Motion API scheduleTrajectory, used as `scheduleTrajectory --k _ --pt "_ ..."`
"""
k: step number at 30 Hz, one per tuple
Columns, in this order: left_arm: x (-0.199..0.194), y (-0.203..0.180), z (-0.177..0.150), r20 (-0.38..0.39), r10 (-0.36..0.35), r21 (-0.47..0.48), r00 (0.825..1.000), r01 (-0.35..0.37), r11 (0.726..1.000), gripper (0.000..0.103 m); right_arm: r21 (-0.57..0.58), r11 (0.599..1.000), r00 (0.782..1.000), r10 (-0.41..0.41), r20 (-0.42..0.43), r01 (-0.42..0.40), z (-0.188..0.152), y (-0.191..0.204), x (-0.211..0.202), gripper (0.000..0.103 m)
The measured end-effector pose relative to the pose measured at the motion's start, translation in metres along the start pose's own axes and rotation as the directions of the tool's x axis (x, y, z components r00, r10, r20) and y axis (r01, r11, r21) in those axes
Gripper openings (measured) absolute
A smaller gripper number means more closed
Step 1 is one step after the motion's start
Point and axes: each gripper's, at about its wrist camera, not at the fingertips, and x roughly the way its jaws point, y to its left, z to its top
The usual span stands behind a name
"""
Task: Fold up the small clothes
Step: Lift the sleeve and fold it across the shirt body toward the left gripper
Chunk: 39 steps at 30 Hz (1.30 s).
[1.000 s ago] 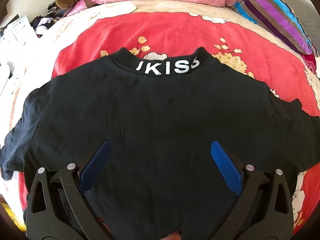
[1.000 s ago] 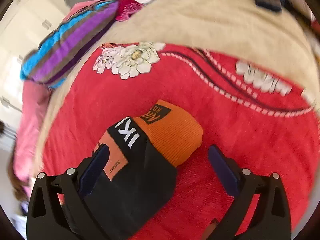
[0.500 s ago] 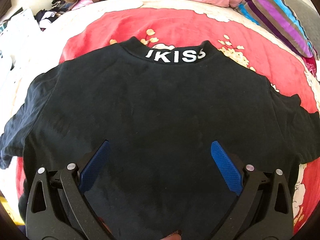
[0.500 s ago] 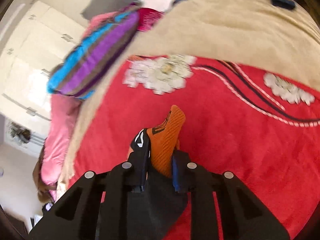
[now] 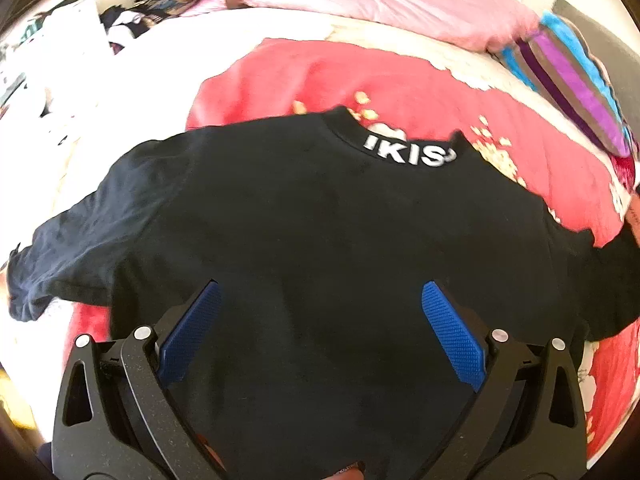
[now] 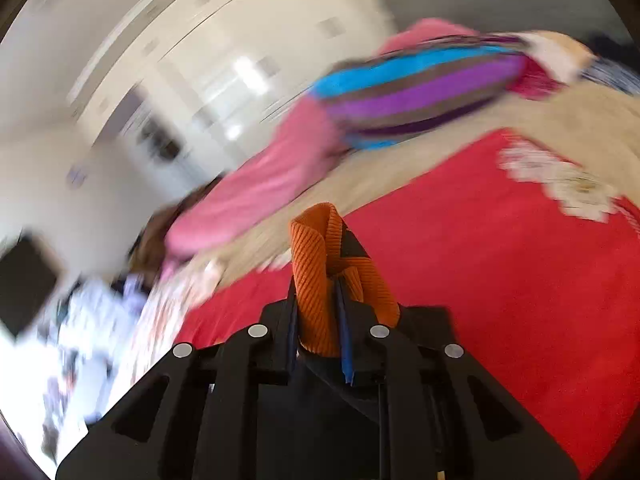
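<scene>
While the left claw (image 5: 316, 332) gapes over the black sweatshirt (image 5: 320, 232), right claw (image 6: 318, 312) pinching orange cuff (image 6: 320, 264) (blurred).

Black sweatshirt (image 5: 320, 240) lies spread flat, back up, white-lettered collar away; orange ribbed cuff (image 6: 320, 280) raised.
</scene>
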Motion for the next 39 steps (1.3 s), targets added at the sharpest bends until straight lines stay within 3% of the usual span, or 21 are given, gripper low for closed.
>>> scheduleTrajectory --k 3,9,14,17,19,22,24,27,31,34,36,39 --pt "-0.003 0.01 0.0 0.007 0.006 -0.02 1.0 -0.006 1.0 0.095 -0.093 0.994 0.995 0.052 -0.085 -0.06 -0.025 0.036 0.021 0.016" --pt "-0.002 0.023 -0.003 0.0 -0.016 -0.057 1.0 0.016 0.998 0.095 -0.248 0.965 0.961 0.015 -0.275 -0.086 -0.075 0.078 0.058 0.02" --pt "0.0 0.026 -0.004 -0.001 -0.03 -0.063 1.0 0.03 0.998 0.095 -0.237 0.956 0.934 0.084 -0.348 -0.174 -0.083 0.083 0.063 0.055" --pt "0.003 0.026 -0.005 -0.008 -0.038 -0.063 0.999 0.037 0.997 0.095 -0.214 0.953 0.934 0.134 -0.33 -0.212 -0.075 0.083 0.054 0.06" --pt "0.004 0.025 -0.007 -0.013 -0.046 -0.066 0.999 0.045 0.997 0.095 -0.22 0.96 0.946 0.103 -0.307 -0.176 -0.07 0.081 0.053 0.06" --pt "0.005 0.018 -0.008 -0.029 -0.099 -0.077 0.995 0.096 0.992 0.095 -0.244 0.97 0.953 -0.078 -0.294 0.004 -0.058 0.062 0.058 0.06" --pt "0.007 0.005 -0.008 -0.044 -0.15 -0.074 0.988 0.146 0.987 0.095 -0.254 0.959 0.934 -0.202 -0.294 0.128 -0.052 0.044 0.06 0.06" --pt "0.009 -0.025 -0.006 -0.065 -0.242 -0.056 0.968 0.239 0.969 0.095 -0.261 0.941 0.899 -0.295 -0.323 0.215 -0.044 0.019 0.059 0.06" --pt "0.016 -0.067 -0.005 -0.118 -0.369 -0.049 0.922 0.366 0.929 0.093 -0.168 0.96 0.897 -0.272 -0.349 0.225 -0.037 -0.005 0.057 0.06" --pt "0.029 -0.093 -0.006 -0.168 -0.383 -0.046 0.908 0.381 0.923 0.091 -0.146 0.964 0.9 -0.262 -0.348 0.224 -0.036 -0.007 0.057 0.06" --pt "0.044 -0.101 -0.008 -0.216 -0.408 -0.128 0.887 0.388 0.913 0.091 -0.15 0.965 0.902 -0.257 -0.347 0.217 -0.036 -0.006 0.055 0.061" --pt "0.054 -0.108 -0.01 -0.225 -0.42 -0.207 0.879 0.378 0.902 0.091 -0.139 0.968 0.904 -0.246 -0.35 0.21 -0.034 -0.006 0.054 0.061"
